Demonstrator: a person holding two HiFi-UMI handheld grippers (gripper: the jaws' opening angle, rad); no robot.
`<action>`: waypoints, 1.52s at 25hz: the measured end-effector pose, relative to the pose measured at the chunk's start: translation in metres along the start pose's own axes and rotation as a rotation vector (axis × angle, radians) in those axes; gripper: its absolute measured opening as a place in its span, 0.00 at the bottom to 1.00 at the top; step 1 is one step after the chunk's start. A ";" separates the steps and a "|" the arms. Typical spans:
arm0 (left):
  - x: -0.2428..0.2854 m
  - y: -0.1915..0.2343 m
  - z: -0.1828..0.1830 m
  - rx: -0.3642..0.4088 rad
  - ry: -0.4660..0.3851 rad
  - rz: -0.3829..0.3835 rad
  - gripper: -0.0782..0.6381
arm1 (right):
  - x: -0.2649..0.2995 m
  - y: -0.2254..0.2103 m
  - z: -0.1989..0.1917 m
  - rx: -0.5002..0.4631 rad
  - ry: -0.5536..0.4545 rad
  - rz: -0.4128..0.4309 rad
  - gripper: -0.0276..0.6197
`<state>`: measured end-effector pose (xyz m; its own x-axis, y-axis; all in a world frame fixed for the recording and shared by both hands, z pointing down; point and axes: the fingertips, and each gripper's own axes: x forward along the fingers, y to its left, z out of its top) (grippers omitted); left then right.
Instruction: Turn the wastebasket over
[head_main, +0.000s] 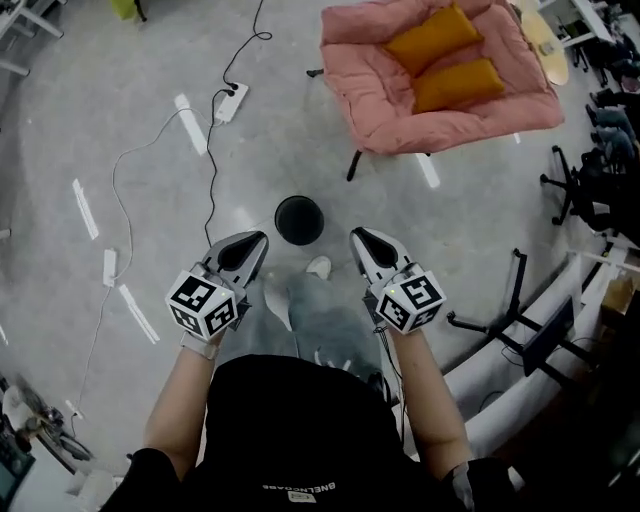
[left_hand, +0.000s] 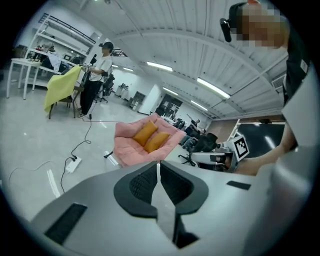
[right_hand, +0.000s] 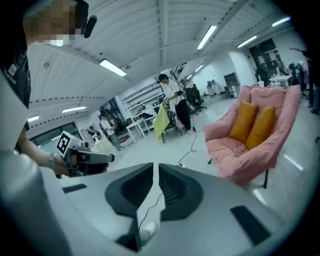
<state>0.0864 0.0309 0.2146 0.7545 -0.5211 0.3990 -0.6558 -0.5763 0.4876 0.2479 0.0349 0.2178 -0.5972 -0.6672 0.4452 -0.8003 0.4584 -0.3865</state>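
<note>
Grey floor, black wastebasket (head_main: 299, 220) standing, axis vertical (seen end-on)

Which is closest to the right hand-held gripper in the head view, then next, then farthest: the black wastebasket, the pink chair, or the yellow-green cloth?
1. Wastebasket: on the floor, just up-left of the right hand-held gripper.
2. Pink chair: farther off, upper right.
3. Yellow-green cloth: far away in the top-left corner.

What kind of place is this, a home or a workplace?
Probably an open-plan office or lab: a bare polished floor with a power strip, office chairs along one side, and desks under ceiling strip lights.
</note>
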 end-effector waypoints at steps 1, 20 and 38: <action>0.005 0.006 -0.009 -0.013 0.004 0.023 0.13 | 0.009 -0.009 -0.010 -0.001 0.032 0.023 0.09; 0.137 0.159 -0.276 -0.283 0.142 0.178 0.37 | 0.185 -0.158 -0.276 0.044 0.519 0.183 0.35; 0.234 0.260 -0.454 -0.479 0.173 0.183 0.44 | 0.284 -0.224 -0.443 0.058 0.772 0.199 0.49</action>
<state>0.1039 0.0447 0.7871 0.6486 -0.4512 0.6129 -0.7229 -0.1132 0.6816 0.2332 0.0025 0.7885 -0.6140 0.0289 0.7887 -0.6832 0.4810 -0.5495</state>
